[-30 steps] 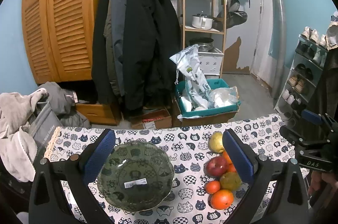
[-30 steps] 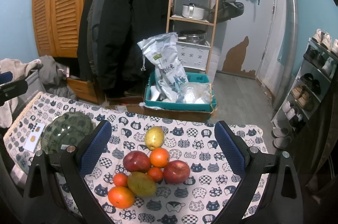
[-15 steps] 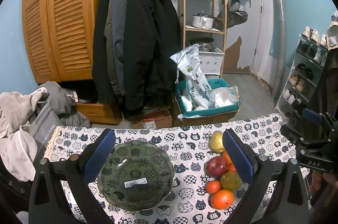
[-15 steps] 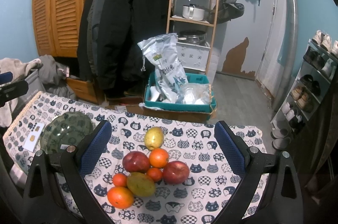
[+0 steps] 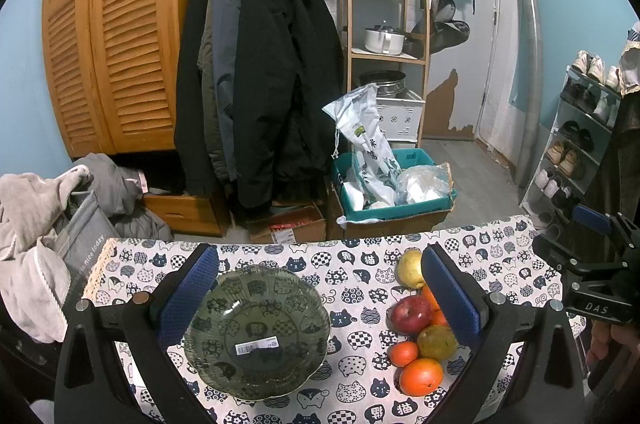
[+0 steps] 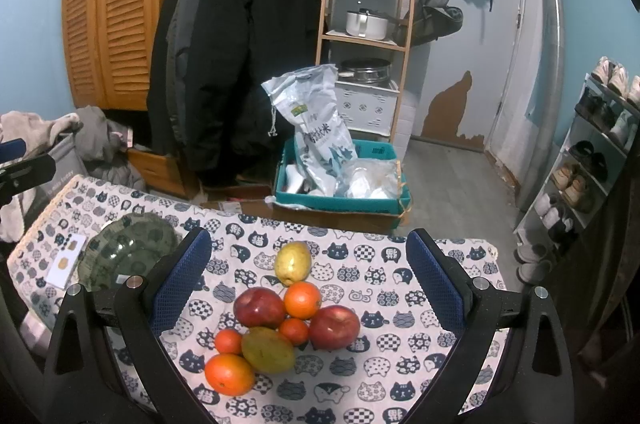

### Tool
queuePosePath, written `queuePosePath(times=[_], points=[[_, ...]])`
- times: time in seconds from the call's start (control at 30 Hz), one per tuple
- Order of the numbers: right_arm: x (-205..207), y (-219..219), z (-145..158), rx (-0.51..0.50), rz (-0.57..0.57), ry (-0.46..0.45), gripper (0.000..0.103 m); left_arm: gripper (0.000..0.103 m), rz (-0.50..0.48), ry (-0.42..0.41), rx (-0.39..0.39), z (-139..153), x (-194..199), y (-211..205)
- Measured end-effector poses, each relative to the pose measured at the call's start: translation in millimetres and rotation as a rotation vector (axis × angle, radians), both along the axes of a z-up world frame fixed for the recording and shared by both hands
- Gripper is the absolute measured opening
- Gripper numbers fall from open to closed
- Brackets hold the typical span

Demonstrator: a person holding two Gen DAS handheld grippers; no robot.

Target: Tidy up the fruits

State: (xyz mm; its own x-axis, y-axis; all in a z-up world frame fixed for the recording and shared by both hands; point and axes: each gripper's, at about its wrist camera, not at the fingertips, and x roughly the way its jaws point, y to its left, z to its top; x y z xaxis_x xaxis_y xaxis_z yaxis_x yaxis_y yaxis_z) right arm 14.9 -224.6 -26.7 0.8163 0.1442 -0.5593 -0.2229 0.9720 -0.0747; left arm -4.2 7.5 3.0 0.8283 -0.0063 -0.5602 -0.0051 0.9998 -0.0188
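Fruit cluster (image 6: pixel 280 320) mid-table, tablecloth (image 6: pixel 420 304) bare toward right edge.

- Both views show even indoor light from above, moderately bright with a cool cast.
- Shadows are soft: a faint one lies under the fruit (image 6: pixel 280 320), on the near side, on the cloth (image 6: pixel 400 304).
- The bowl (image 5: pixel 258 332) shows a weak sheen on its glass, with no harsh glare.
- The dark coats (image 5: pixel 260 84) lose nearly all detail in their folds.
- Fisheye distortion is strong: the door (image 6: pixel 480 44) and the pipe (image 6: pixel 548 64) bow outward, and black vignette fills the corners.
- Focus is sharp at the centre; the edges soften, and the shoe rack (image 5: pixel 580 136) looks slightly smeared.
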Motion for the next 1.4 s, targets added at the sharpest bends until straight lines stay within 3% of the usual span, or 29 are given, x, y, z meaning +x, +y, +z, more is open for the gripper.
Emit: queuePosePath(times=[1.4], points=[[-0.8,-0.7,-0.8,0.000,0.000,-0.002,0.096,0.102,0.019,-0.001,-0.004,-0.3,0.2,2.5]])
